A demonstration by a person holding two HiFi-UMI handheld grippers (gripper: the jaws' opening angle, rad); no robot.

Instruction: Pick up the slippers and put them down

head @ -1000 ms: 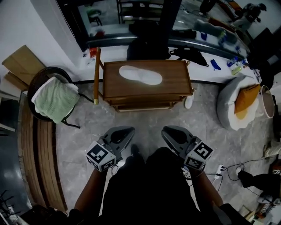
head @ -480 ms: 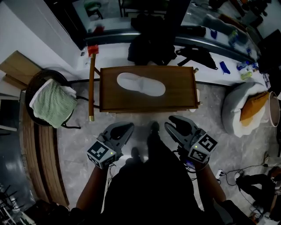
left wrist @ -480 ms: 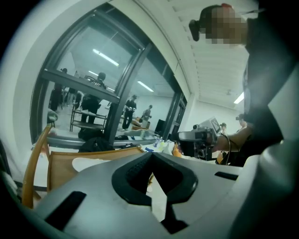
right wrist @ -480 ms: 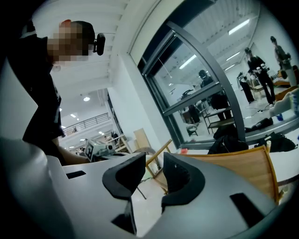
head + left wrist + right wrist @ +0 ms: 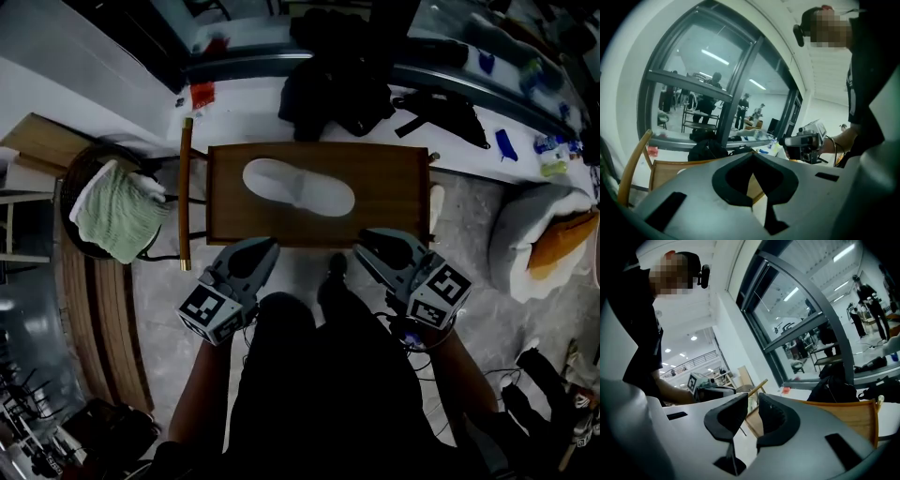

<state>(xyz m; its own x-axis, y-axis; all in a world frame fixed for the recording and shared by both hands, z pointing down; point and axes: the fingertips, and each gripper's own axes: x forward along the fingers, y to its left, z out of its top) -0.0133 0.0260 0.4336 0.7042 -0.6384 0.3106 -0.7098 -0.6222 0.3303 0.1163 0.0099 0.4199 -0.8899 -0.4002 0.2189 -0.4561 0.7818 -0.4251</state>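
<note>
Bare floor (image 5: 159, 309) either side of the person, though their dark clothes hide the floor straight below. Both grippers hang right at the tabletop's (image 5: 389, 187) near edge. The left gripper (image 5: 265, 247) has its jaws tip to tip, nothing in them. The right gripper (image 5: 367, 242) has its jaws a narrow gap apart, just been closing in a bit, also empty. The white slipper (image 5: 298, 186) lies past both, left of middle, touching neither. The tabletop's right half is bare wood. A pale thing (image 5: 435, 202) off the right edge is too cut off to name. A black bag (image 5: 333, 89) crowds the far edge.
</note>
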